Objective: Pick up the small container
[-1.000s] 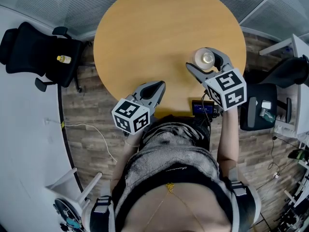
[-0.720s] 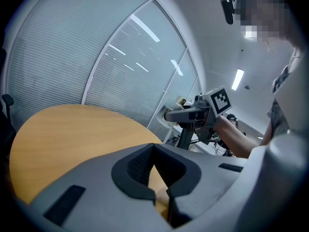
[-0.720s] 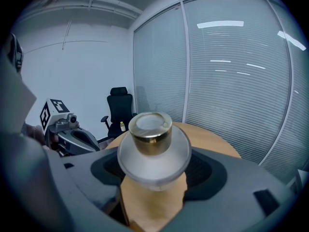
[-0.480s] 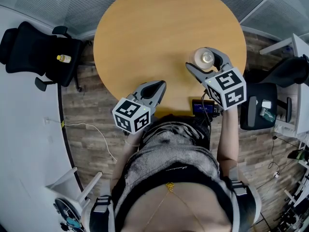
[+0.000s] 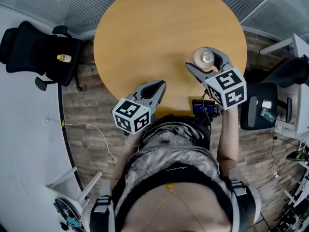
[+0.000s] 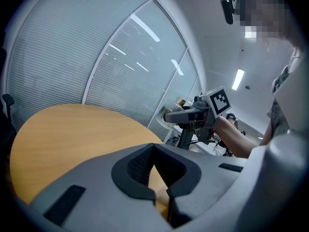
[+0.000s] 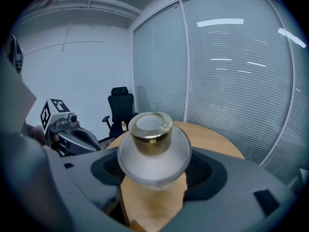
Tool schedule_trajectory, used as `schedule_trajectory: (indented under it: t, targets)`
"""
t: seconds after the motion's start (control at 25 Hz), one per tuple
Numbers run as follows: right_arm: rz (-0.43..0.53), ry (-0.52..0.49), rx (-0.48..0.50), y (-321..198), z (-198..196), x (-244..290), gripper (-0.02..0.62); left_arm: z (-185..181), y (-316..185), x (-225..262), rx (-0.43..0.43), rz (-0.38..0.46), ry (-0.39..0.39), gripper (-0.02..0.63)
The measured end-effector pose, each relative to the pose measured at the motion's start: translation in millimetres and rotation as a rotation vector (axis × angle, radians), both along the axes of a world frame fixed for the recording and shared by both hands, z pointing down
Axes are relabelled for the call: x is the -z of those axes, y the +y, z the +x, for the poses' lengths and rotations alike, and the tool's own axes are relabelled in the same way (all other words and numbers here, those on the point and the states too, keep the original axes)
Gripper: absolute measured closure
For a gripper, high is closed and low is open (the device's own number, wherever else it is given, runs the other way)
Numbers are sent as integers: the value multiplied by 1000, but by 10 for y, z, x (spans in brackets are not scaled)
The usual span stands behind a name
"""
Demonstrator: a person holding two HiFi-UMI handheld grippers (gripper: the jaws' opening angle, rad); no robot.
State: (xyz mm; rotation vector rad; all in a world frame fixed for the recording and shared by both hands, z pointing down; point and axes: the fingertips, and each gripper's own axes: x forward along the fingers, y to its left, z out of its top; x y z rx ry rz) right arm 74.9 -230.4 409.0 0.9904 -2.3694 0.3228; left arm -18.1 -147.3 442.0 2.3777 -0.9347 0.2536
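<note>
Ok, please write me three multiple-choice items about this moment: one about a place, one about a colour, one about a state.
1. Where is the small round frosted-glass container?
A. On the black chair
B. Between the jaws of the right hand-held gripper
C. On the floor

2. Which colour is the container's metal cap?
A. Red
B. Blue
C. Gold

3. How do the jaws of the left hand-held gripper stand?
A. Together, with nothing between them
B. Wide apart round a cup
C. Shut on a yellow bottle

Answers:
1 B: the right gripper view shows the container's body between the two jaw pads, above the round wooden table.
2 C: the cap shines gold in that view.
3 A: the left gripper view shows the jaw tips meeting, with only table behind them.
</note>
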Motion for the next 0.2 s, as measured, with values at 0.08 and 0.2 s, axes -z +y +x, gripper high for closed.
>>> schedule_trajectory:
  t: [0.08,0.2]
  targets:
    - [-2,0,1,0,3,-7,255,-4,0,-2,2,0,-1,601]
    - [-4,0,1,-17,9,-13,255,-9,-19,2,6,1,-2,601]
